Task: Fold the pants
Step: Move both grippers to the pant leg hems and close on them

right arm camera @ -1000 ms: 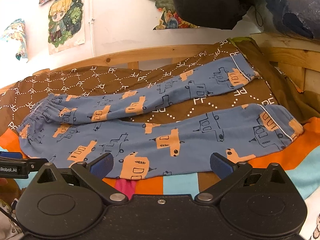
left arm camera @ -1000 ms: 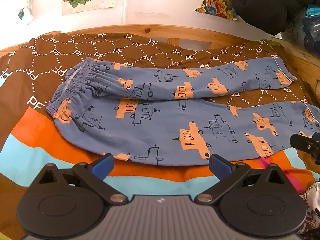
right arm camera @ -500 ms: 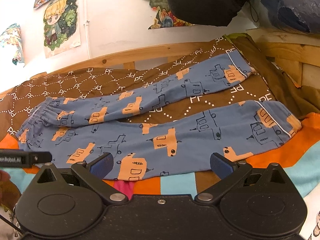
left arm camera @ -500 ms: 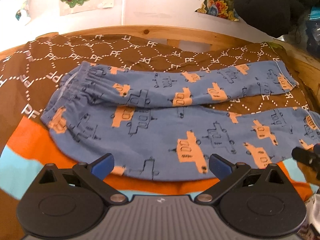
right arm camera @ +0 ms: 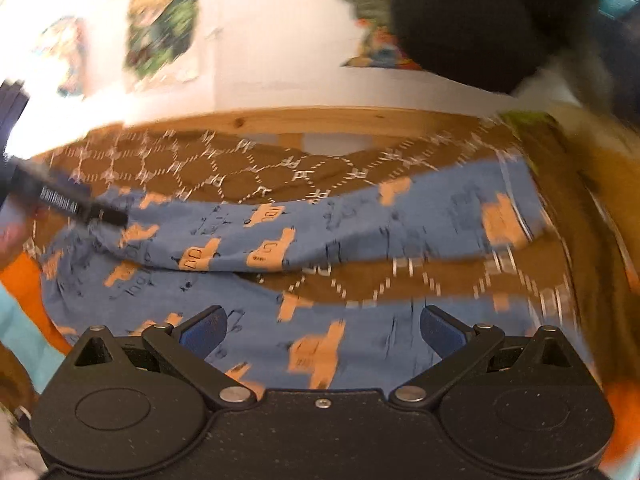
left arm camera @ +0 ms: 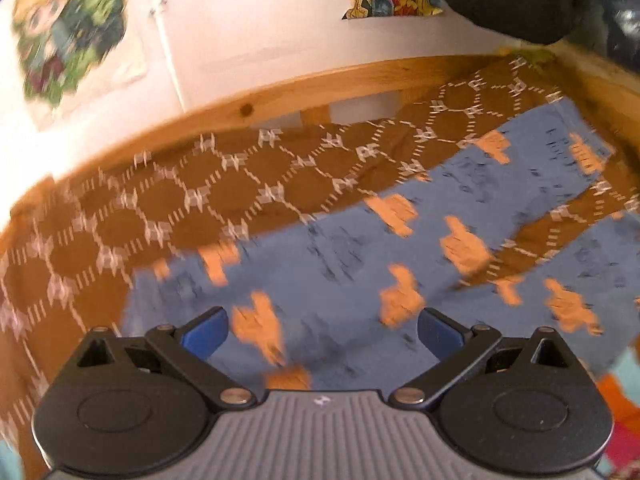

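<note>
Both views motion-blurred, detail is soft. Left tool point(left arm camera: 322, 330): fingers spread wide, blue pads point(left arm camera: 205, 330) apart, nothing between them, hovering just over the waist end of the pants point(left arm camera: 340, 272); can't tell if the pads touch the cloth. Right tool point(right arm camera: 323, 330): fingers likewise spread wide, blue pads point(right arm camera: 442, 330) gripping nothing, sitting over the near leg of the pants point(right arm camera: 280, 320). Pants are blue with orange vehicle prints and lie flat on the bed, directly ahead of and under both tools; two legs run off to the right of each tool and splay apart, with a wedge of brown bedspread point(right arm camera: 420, 276) showing between them. In the right view, the far leg ends in a cuff point(right arm camera: 516, 204) up and to the right, and the left tool's black body point(right arm camera: 60, 200) pokes in from the left edge at the waist end. Orange and light-blue blanket stripes point(right arm camera: 24, 280) sit left of the right tool. Beyond the pants: brown bedspread point(left arm camera: 180, 208) with white hexagon pattern, then the wooden bed rail point(left arm camera: 320, 88), then the white wall with cartoon posters point(left arm camera: 68, 28). A dark black bundle point(right arm camera: 480, 20) sits at the top right, what it is unclear.
</note>
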### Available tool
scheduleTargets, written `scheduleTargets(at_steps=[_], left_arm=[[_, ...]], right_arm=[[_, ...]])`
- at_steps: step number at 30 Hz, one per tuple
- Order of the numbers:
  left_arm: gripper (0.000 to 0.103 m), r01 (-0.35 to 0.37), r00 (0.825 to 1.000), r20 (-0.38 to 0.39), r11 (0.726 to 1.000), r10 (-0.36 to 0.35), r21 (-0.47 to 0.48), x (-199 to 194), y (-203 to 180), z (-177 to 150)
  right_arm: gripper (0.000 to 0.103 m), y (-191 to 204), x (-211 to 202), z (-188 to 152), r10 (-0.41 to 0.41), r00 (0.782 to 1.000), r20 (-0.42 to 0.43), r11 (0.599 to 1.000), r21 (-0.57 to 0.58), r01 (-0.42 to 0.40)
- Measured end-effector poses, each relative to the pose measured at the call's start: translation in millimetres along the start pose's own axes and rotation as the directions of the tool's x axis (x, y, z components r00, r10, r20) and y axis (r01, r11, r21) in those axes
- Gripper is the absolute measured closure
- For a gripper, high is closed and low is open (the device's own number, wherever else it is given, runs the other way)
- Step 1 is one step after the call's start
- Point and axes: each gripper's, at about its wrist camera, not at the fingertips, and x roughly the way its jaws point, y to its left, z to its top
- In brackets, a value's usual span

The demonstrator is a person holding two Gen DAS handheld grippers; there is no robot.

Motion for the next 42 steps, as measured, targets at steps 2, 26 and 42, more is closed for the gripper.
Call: scheduleTargets(at_steps=[2,26,42], left_arm=[[0.0,-0.022,1.0,-0.006,0.999,0.022,0.028,19,9,18],[0.014,0.383,0.917,-0.234,0.88,-0.324,0.28,211,31,83],[0.1,0.323,0.932,-0.24,0.922,-0.271,0.215,206,38,75]], right_arm=[[0.001,-11,23,22,0.046,0.998,-0.046,0.998,-0.049,-0.048],[0.043,-23,292,159,0.178,0.864,-0.471,0.782,-0.465,-0.415],[0.098,-12,266,134,0.149,0.927,-0.344,0.785,-0.529,-0.323]])
